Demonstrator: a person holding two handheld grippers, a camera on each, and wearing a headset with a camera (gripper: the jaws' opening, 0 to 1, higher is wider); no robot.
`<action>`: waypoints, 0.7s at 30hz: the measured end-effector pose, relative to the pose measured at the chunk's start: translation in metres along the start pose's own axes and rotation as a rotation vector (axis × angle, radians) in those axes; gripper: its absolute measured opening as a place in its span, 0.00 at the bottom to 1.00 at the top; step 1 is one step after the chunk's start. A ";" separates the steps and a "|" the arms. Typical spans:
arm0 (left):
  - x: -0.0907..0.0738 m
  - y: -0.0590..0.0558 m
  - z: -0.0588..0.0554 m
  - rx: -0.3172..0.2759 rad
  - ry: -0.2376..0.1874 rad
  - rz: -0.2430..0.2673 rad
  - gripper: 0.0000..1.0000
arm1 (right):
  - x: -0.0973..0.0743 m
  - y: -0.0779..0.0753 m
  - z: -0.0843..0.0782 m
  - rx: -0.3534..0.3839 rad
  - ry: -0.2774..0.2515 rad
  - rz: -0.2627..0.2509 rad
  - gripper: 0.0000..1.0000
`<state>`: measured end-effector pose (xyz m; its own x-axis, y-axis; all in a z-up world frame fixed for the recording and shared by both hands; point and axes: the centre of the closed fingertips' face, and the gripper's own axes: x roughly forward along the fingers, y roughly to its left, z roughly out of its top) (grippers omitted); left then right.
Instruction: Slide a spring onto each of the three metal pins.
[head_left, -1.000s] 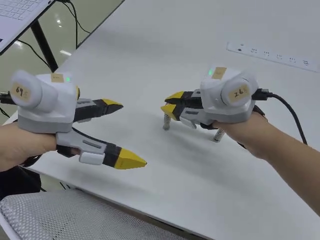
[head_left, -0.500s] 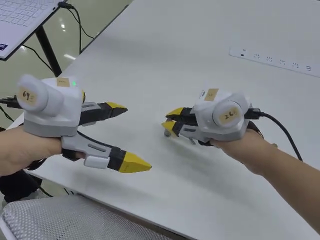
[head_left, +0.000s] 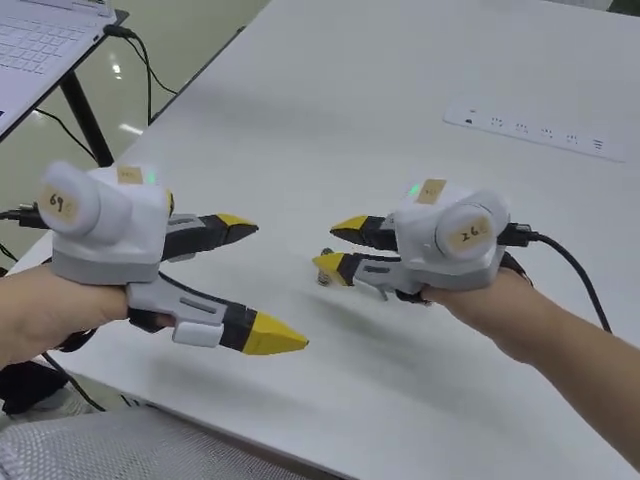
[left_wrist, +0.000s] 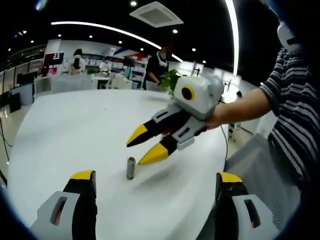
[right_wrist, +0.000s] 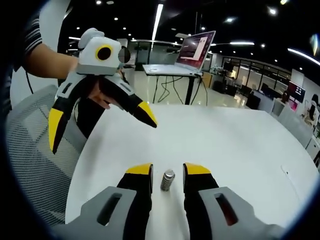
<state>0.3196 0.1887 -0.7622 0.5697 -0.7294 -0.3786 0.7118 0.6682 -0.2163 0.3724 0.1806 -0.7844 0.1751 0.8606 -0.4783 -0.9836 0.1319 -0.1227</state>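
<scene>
Two grippers are held over the white table (head_left: 300, 120); the left gripper (head_left: 268, 285), at the near left, is spread wide with nothing between its jaws; the right gripper (head_left: 335, 247) sits low near the middle, its jaws narrowly parted on either side of an upright spring (right_wrist: 168, 180), with no grip discernible; from the head view that spring is largely hidden behind the lower jaw; any pin inside cannot be made out; a laptop (head_left: 40, 40) is cut off at the far left.
</scene>
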 end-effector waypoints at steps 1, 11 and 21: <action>0.000 0.000 0.002 0.000 -0.007 0.002 0.97 | -0.004 0.000 -0.001 0.011 -0.003 0.002 0.23; 0.011 -0.003 0.014 0.021 -0.041 0.008 0.98 | -0.043 -0.001 -0.006 0.070 -0.031 -0.036 0.32; 0.019 -0.003 0.020 0.042 -0.049 0.013 0.98 | -0.083 -0.005 -0.022 0.155 -0.065 -0.117 0.47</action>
<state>0.3363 0.1702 -0.7510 0.5973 -0.7280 -0.3366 0.7207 0.6713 -0.1732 0.3643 0.0980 -0.7633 0.2904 0.8643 -0.4108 -0.9524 0.3028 -0.0360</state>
